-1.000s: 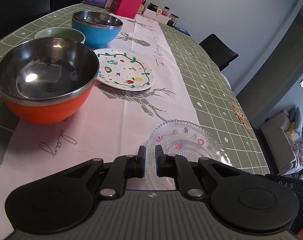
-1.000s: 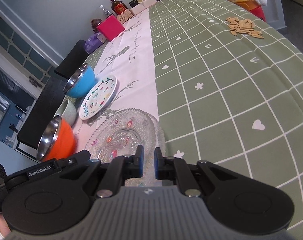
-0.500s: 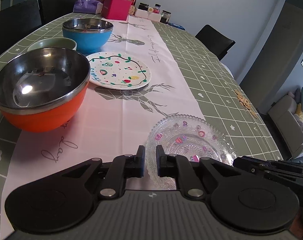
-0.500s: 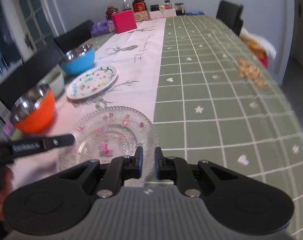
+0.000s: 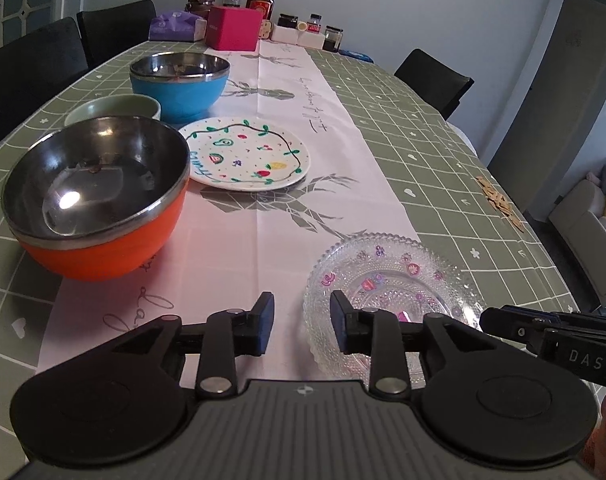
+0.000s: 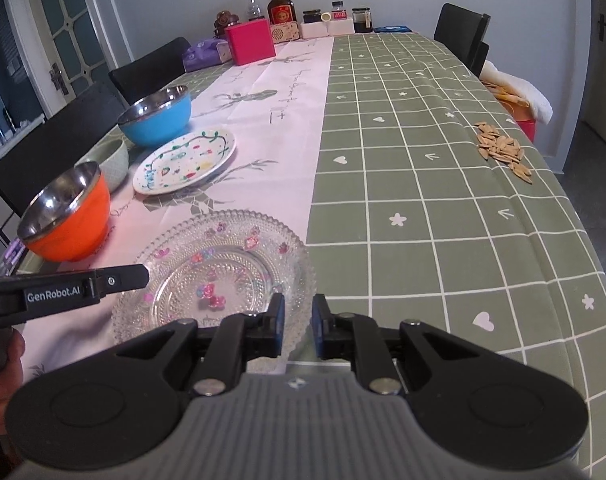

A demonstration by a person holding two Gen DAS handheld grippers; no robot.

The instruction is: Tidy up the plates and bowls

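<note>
— What's on the table [image 5: 423,128], counted?

— I count three bowls and two plates. There is an orange bowl [image 5: 99,196] with a steel inside nearest the left edge, a blue bowl [image 5: 179,84] with the same steel lining further along that side, and a small pale green bowl [image 5: 115,108] between them. A white painted plate [image 5: 249,154] lies on the pink runner [image 5: 231,248] just beside the orange bowl. The clear glass plate [image 5: 391,280] sits close to the near edge, where the runner meets the green checked cloth.

— How does the glass plate look?

— It is beaded and scalloped at the rim, with small pink and purple flowers pressed in, and it lies flat.

— And your grippers?

— My left gripper [image 5: 301,322] is opening, with its jaws moderately apart. The right finger is over the plate's left rim and nothing is gripped. My right gripper [image 6: 297,322] is opening too, with a narrower gap over the plate's near-right rim, and it holds nothing. A heap of seeds [image 6: 503,152] lies near the right edge.
</note>
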